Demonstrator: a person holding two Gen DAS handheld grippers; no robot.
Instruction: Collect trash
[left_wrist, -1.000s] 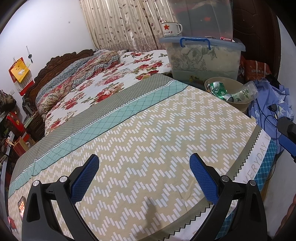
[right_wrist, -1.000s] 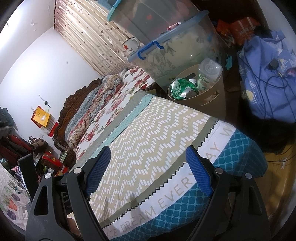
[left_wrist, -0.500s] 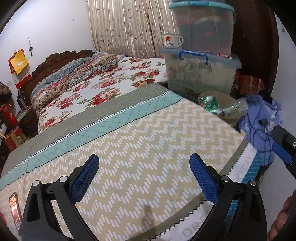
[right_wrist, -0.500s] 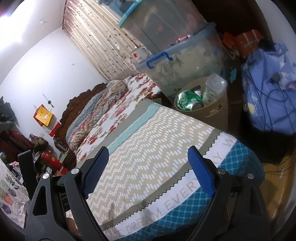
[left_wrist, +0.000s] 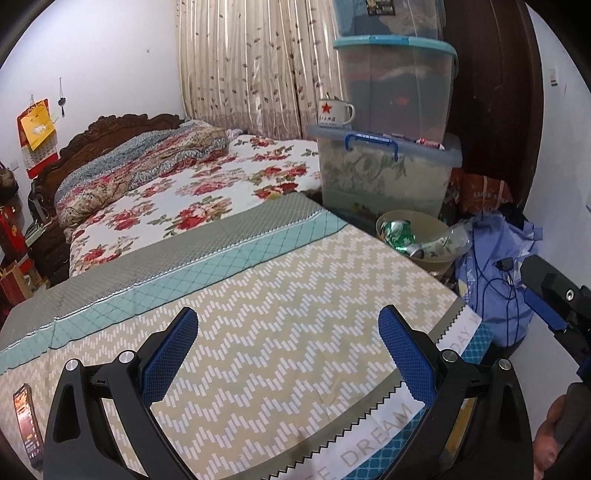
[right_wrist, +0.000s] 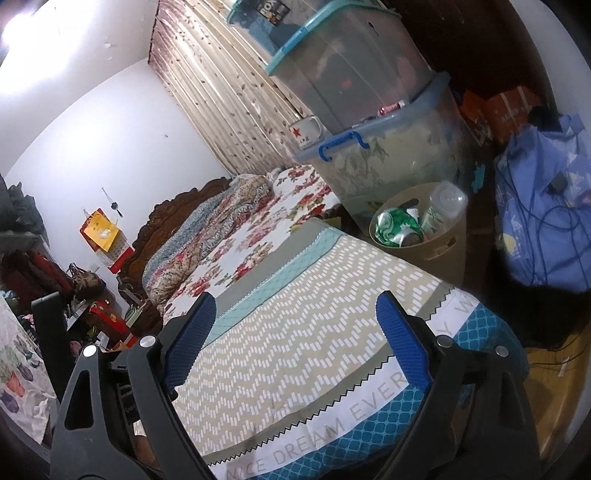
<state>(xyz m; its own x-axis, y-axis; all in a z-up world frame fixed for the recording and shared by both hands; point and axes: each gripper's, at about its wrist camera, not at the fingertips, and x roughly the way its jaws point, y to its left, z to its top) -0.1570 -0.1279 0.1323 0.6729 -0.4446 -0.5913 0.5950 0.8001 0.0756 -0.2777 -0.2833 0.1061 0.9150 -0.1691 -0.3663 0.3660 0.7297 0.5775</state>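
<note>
Bedroom, zigzag bedspread (left_wrist: 280, 332) bare beneath us. Left tongs (left_wrist: 288, 354), right tongs (right_wrist: 291, 339) both wide, empty. Trash, crushed can (right_wrist: 397, 227) and bottle (right_wrist: 441, 208), sits in beige bin (right_wrist: 439, 251) beside bed. We judge: scan for leftovers, approach low, grip gently.

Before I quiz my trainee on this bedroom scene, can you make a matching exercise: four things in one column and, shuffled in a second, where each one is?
Things:
1. crushed green can
2. enamel mug
3. phone
4. yellow calendar

Places:
A. lying on the chevron bedspread, near its left edge
B. hanging on the white wall beside the headboard
C. inside the tan bin past the bed's corner
D. on the lid of the lower storage box, next to the box stacked above

Pairs: 1-C, 2-D, 3-A, 4-B
</note>
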